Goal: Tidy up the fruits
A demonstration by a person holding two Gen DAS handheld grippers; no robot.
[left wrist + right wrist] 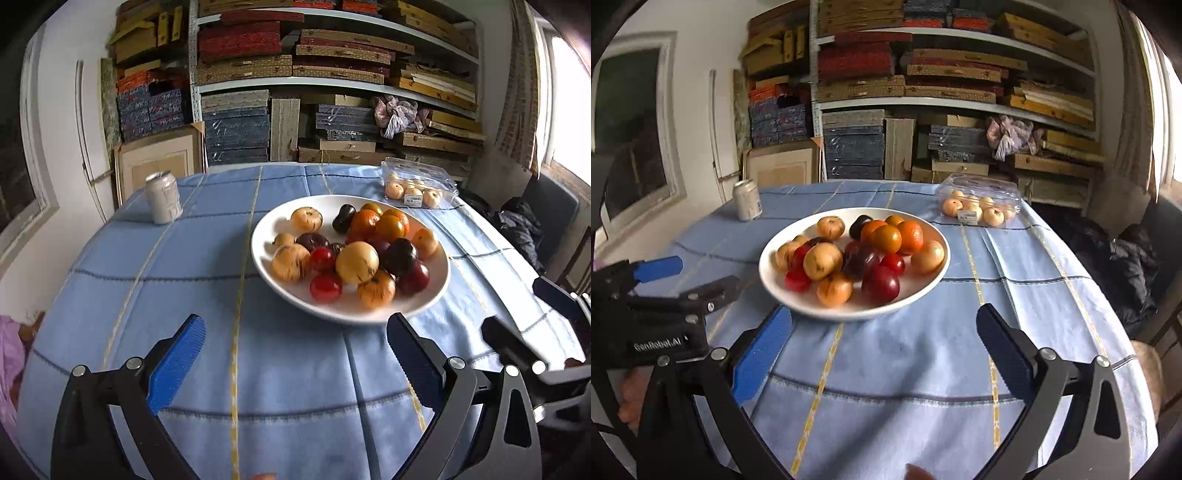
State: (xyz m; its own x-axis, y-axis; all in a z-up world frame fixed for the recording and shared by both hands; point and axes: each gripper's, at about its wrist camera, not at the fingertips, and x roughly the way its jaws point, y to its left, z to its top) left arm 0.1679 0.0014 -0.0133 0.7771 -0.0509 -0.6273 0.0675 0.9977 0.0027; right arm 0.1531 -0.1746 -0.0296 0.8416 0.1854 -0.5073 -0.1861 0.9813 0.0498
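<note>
**Both claws spread wide over the cloth, fruit heaped on the plate**

The shallow round white ceramic plate [436,291] sits flat on the table, a little right of centre in the left wrist view, holding a loose pile of small round fruit [356,262]: pale yellow-tan ones with dark streaks, glossy red ones, deep purple-black ones and orange ones. The fruits are near spherical, so none shows a clear long axis; the pile spreads across the plate from its near rim toward its far rim.

The black left gripper with blue ribbed pads [295,354] hovers near the plate's near edge, jaws wide apart, nothing between them. The matching right gripper [884,350] hangs just in front of the same plate [768,280], its jaws also spread wide and empty.

Behind the plate, near the table's far right edge, a clear plastic clamshell box of pale peach-coloured fruit [417,184] lies closed. A silver drinks can [164,199] stands upright at the far left.

A light blue tablecloth with yellow and dark blue lines [295,406] covers the table. Behind it, white shelves [332,85] are stacked with flat boxes. A window [569,110] glows at right.
</note>
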